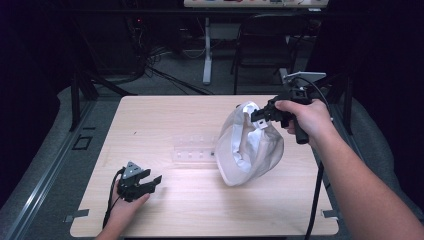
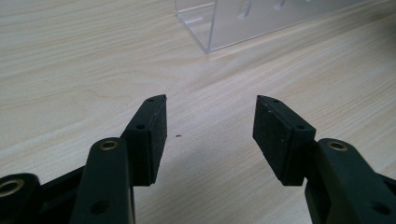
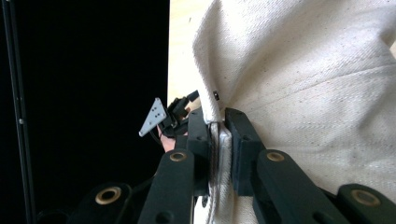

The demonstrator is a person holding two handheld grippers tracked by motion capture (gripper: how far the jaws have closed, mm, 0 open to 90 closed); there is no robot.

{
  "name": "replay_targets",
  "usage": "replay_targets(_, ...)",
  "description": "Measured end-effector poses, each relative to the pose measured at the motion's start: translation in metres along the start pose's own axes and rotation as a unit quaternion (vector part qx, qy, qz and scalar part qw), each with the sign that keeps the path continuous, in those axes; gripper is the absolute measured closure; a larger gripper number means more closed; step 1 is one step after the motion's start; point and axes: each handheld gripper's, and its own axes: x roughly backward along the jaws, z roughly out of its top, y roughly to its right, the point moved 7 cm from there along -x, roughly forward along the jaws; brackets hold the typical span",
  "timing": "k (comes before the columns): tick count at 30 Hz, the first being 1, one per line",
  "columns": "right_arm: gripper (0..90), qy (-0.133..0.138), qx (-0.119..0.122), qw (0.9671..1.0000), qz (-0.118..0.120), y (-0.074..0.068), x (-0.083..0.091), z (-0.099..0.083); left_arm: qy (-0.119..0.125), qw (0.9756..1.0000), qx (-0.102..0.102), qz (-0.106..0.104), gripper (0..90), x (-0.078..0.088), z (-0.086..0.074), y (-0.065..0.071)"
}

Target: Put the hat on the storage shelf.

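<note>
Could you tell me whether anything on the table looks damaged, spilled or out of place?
Nothing stands out. The right gripper holds the cloth bag by its rim, lifted and sagging over the table. The clear rack lies flat beside it, and the left gripper rests open near the front edge.

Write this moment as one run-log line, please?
right tongs: shut on white cloth bag, lifted off table | left tongs: open, empty, near table | clear plastic rack: untouched

Woven cloth bag [image 1: 248, 147], matt wooden table [image 1: 165, 115]
</note>
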Motion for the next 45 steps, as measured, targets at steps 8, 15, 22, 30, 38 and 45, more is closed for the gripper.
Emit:
replay_targets(8,81.2,0.021,-0.011,0.9996,0.013,-0.004,0.001,0.017,0.004,1.0,-0.002,-0.004,45.2,0.0,0.002,0.004)
replay_targets(15,81.3,0.033,-0.016,0.9992,0.015,-0.009,-0.001,0.026,0.014,0.9998,-0.005,-0.016,45.0,-0.002,0.008,0.014)
replay_targets(22,81.3,0.051,-0.02,0.9983,0.021,-0.017,-0.008,0.04,0.043,0.9974,-0.024,-0.054,46.2,0.001,0.031,0.041)
replay_targets(30,81.3,0.058,-0.028,0.9976,0.024,-0.019,-0.017,0.049,0.063,0.9951,-0.031,-0.069,46.2,-0.003,0.05,0.06)
replay_targets(38,81.3,0.078,-0.037,0.996,0.026,-0.02,-0.022,0.06,0.079,0.9916,-0.05,-0.089,47.0,-0.011,0.079,0.087)
replay_targets(45,81.3,0.09,-0.045,0.9947,0.02,-0.016,-0.025,0.065,0.074,0.9883,-0.104,-0.083,49.8,-0.031,0.099,0.121)
